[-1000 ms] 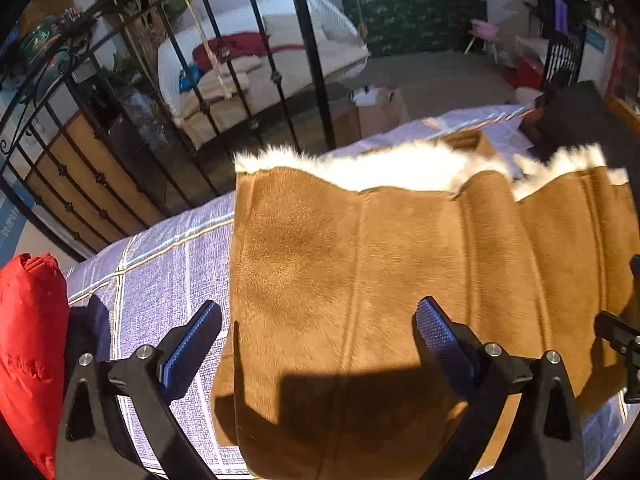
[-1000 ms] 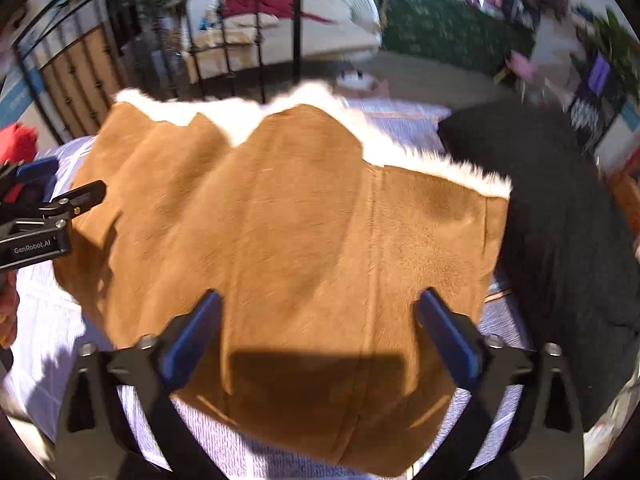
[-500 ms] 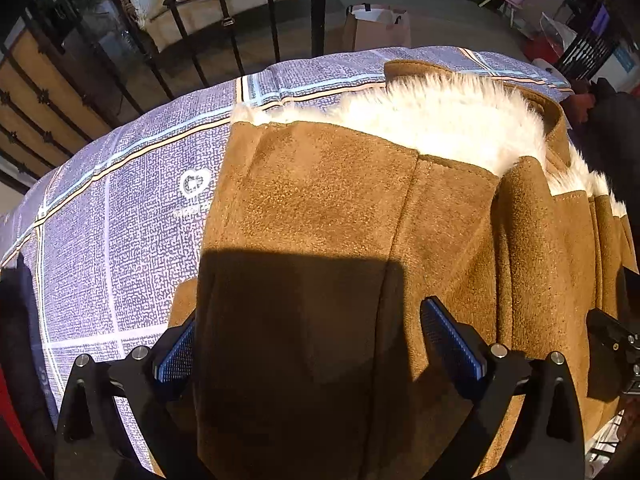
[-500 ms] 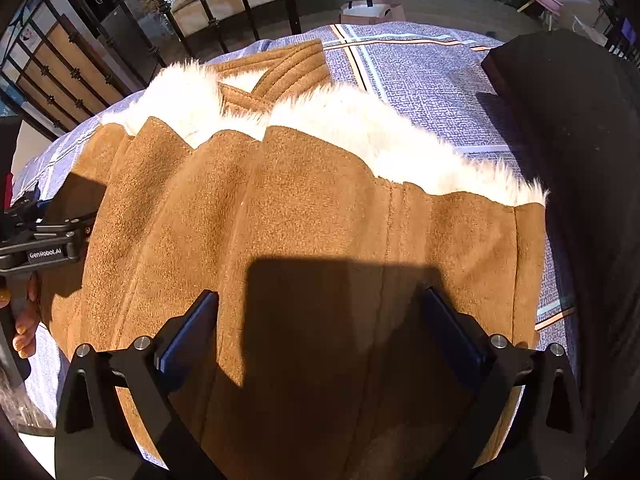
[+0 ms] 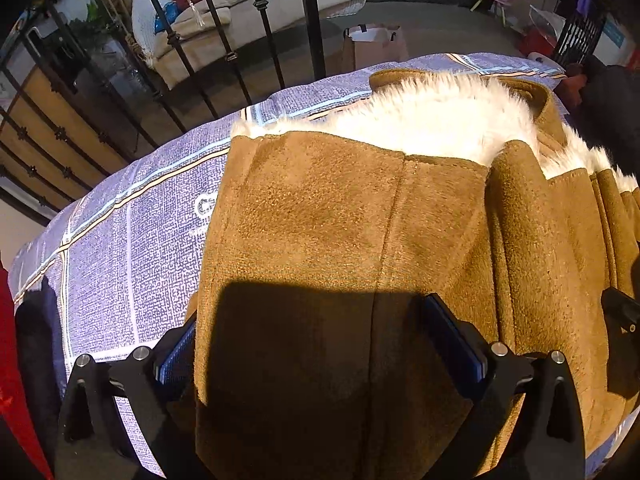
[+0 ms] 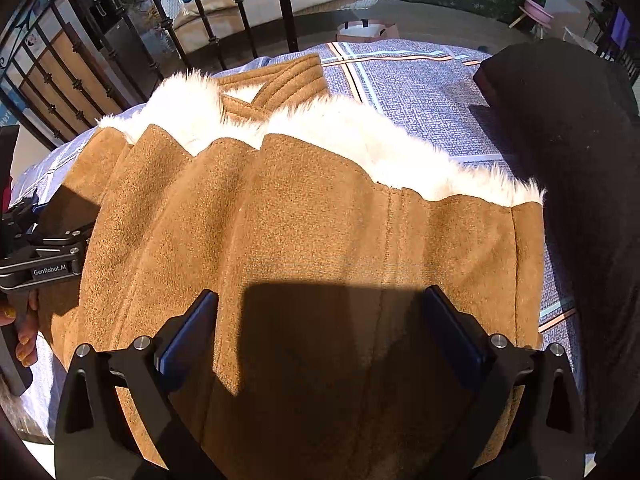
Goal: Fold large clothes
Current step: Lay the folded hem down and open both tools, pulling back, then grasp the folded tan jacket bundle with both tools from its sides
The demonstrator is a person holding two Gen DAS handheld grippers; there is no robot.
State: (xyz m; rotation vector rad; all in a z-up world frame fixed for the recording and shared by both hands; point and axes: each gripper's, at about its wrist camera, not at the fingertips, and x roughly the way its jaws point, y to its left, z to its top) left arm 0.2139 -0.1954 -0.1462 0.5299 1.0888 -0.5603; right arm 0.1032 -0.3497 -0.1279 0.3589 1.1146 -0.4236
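Note:
A large brown suede coat [image 5: 340, 216] with white fur lining [image 5: 432, 120] lies folded on a purple checked bedspread [image 5: 120, 240]. It also shows in the right wrist view [image 6: 312, 216], with its fur edge [image 6: 360, 140] at the far side. My left gripper [image 5: 316, 344] is open, its jaws wide apart over the coat's near left part. My right gripper [image 6: 320, 336] is open, its jaws wide apart over the coat's near right part. Neither holds anything. The left gripper's body [image 6: 44, 264] shows at the left edge of the right wrist view.
A black iron bed rail [image 5: 224, 40] stands behind the bed. A black garment [image 6: 580, 160] lies right of the coat. A red item [image 5: 16, 380] and a dark one [image 5: 36, 340] lie at the left. A paper bag [image 5: 372, 46] stands on the floor beyond.
Both grippers have moved forward and down over the coat. The folded-over brown layer now covers more, with the fur edge and collar in view at the far side.

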